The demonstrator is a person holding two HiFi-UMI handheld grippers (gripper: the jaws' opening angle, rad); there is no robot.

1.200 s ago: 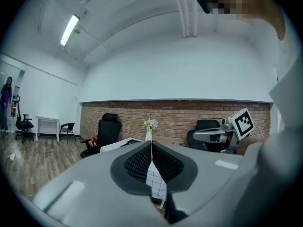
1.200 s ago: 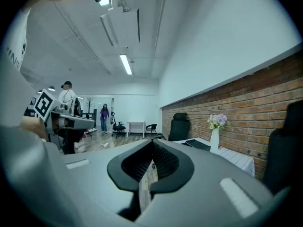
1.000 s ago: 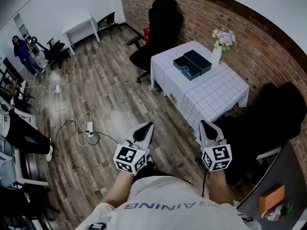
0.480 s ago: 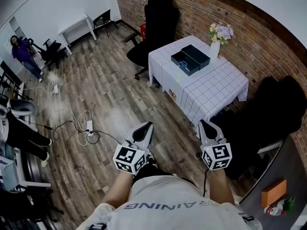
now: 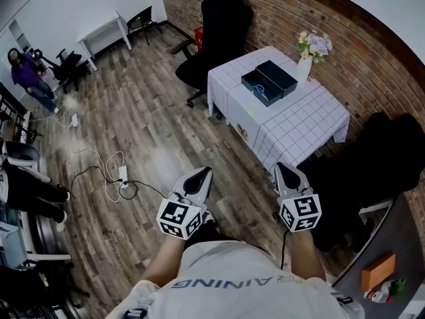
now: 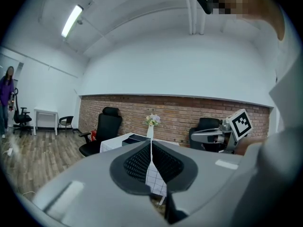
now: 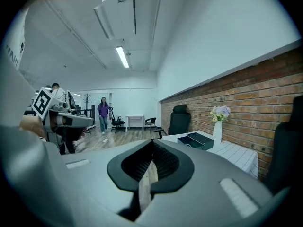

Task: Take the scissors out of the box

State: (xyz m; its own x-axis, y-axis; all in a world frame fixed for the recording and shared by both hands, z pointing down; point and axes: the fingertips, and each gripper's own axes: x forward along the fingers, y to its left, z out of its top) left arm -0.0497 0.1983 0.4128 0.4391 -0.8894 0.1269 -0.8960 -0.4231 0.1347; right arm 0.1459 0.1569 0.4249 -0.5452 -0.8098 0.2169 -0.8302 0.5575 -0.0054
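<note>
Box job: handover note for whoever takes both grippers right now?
Left gripper: shut, empty.
Right gripper: shut, empty.
Both are held out in front of the person, well short of the table.
Box: open on the table, its other dark half beside it, near the vase. Something blue lies inside; too small to confirm it is the scissors.
Done: nothing, box untouched.
Left: walk up to the table, open a gripper, lift the scissors out of the box.
</note>
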